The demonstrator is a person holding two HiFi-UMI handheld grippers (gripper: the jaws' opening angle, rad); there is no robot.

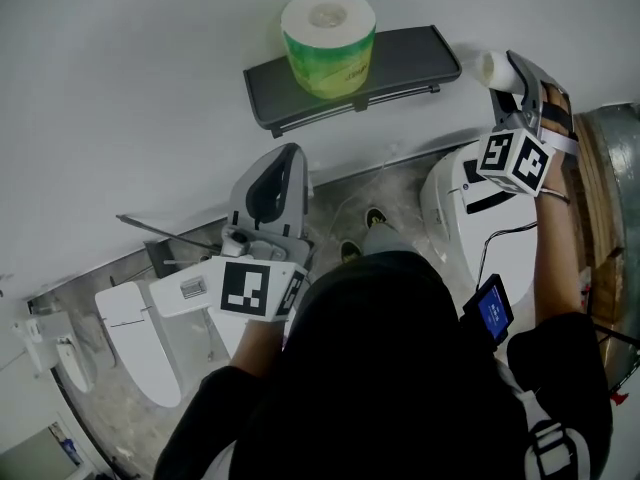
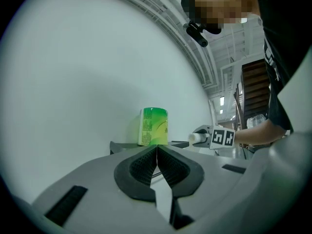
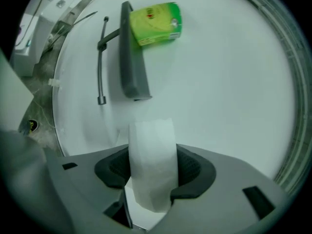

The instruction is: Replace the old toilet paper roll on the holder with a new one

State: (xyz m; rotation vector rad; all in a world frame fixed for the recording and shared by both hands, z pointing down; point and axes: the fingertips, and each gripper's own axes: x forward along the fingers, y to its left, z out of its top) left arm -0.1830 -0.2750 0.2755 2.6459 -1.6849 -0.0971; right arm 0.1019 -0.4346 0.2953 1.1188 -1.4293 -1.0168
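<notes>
**Old toilet paper roll off the holder, in right gripper**

Old toilet paper roll [image 3: 151, 165], white and slim, is clamped between the right gripper's [image 1: 512, 76] jaws, which stand partly apart with their pads pressed on its two sides. It hangs in the air just beyond the right end of the holder [image 1: 400, 60] and is not touching it. The holder is a dark grey shelf fixed to the white wall [image 1: 150, 68], with a thin bar [image 3: 101, 57] running beneath it; the bar is bare. A new roll [image 1: 328, 43] in green wrapping stands upright on the shelf's left half. The left gripper [image 2: 157, 160] sits lower and left of the holder, jaws pressed together, nothing between them. A white toilet [image 1: 450, 208] stands below the right gripper.
</notes>
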